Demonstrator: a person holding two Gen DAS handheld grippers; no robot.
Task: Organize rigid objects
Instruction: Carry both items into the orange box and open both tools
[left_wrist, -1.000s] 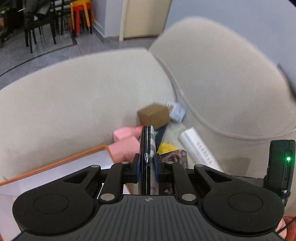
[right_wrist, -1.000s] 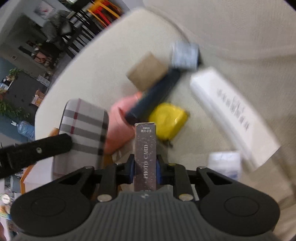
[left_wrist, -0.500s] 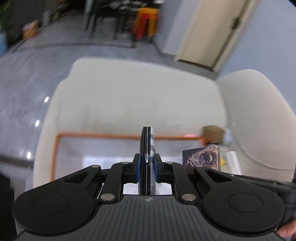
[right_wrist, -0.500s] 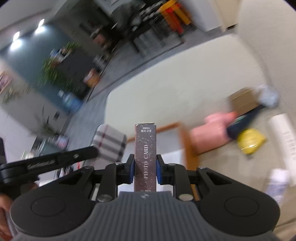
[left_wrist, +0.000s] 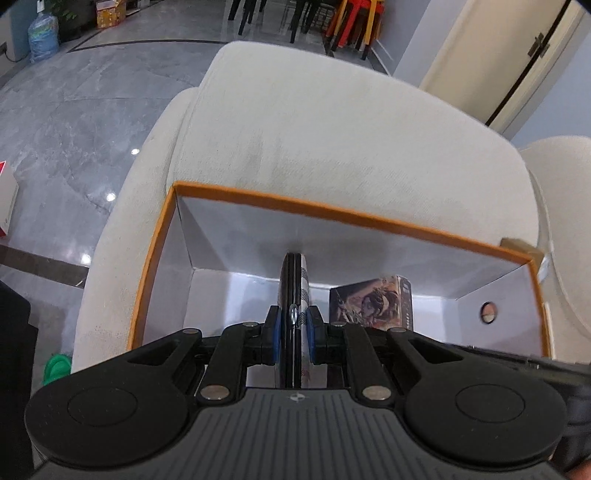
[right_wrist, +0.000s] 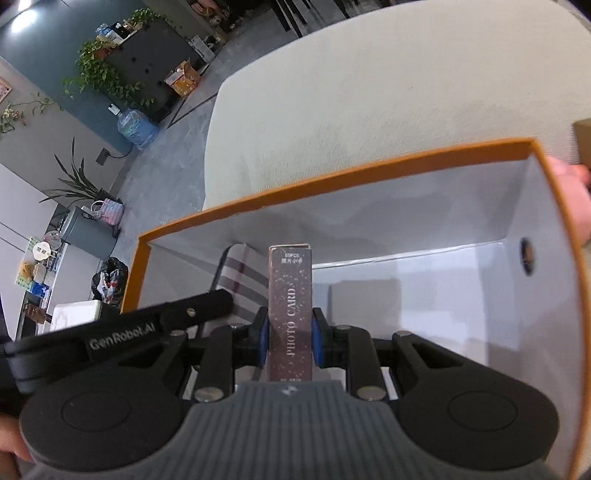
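Both hand-held grippers over orange-rimmed white cardboard box (right_wrist: 332, 177), floor directly below. Right hand-held gripper (right_wrist: 290, 332) clamps upright silver photo-card box (right_wrist: 290, 295); left hand-held gripper (left_wrist: 293, 325) clamps thin plaid-patterned flat case (left_wrist: 293, 280), edge-on, long axis fwd.

1. Our right gripper (right_wrist: 290, 334) has its jaws pressed against the sides of an upright photo card box (right_wrist: 290, 310).
2. Beyond and around the jaws we see an orange-rimmed box (right_wrist: 332, 177) with white inner walls, resting on a cream sofa (right_wrist: 369, 96).
3. Left of the jaws, the left gripper (right_wrist: 192, 312) holds a plaid case (right_wrist: 243, 275) inside the orange-rimmed box.
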